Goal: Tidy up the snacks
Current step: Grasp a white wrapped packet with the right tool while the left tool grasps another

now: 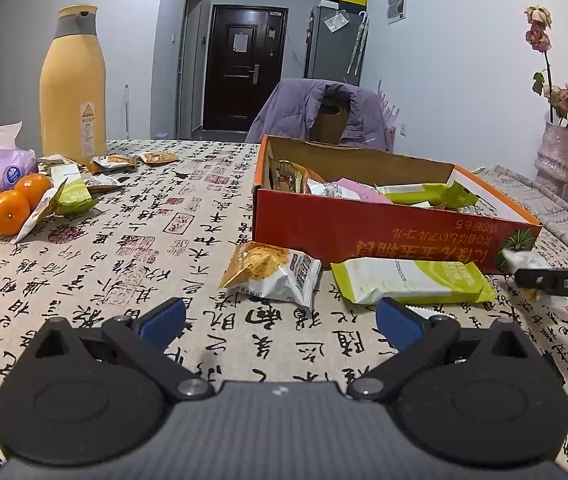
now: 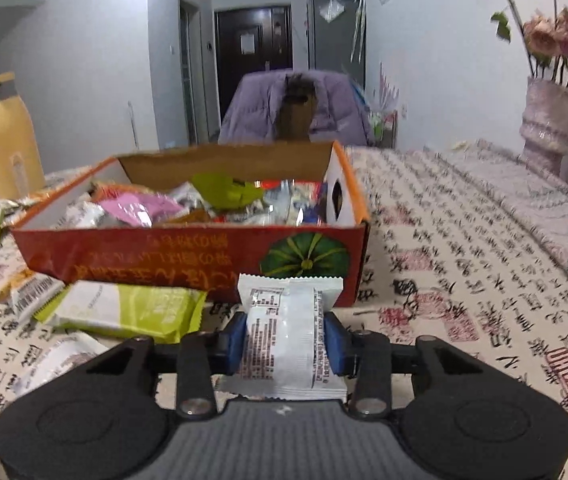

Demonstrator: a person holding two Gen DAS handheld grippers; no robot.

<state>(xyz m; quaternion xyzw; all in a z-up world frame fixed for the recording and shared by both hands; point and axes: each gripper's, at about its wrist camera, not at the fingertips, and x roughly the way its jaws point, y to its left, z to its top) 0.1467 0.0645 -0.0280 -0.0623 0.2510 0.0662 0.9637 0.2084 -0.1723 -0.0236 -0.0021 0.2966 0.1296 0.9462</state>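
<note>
Right wrist: snack packets (image 2: 220, 200) inside orange box (image 2: 188, 246).

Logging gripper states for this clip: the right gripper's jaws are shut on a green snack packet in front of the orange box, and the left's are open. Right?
Not quite. The right gripper holds a white snack packet, not green, as the right wrist view shows; the green packet lies on the table. It is in front of the orange box, and the left gripper is open.

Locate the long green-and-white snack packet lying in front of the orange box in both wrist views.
Left wrist: green-and-white packet lies flat right of centre, between the open left gripper and the orange box.
Right wrist: same packet lower left, beside the white packet held by the right gripper.
Shared landmark: the box's pumpkin picture.
</note>
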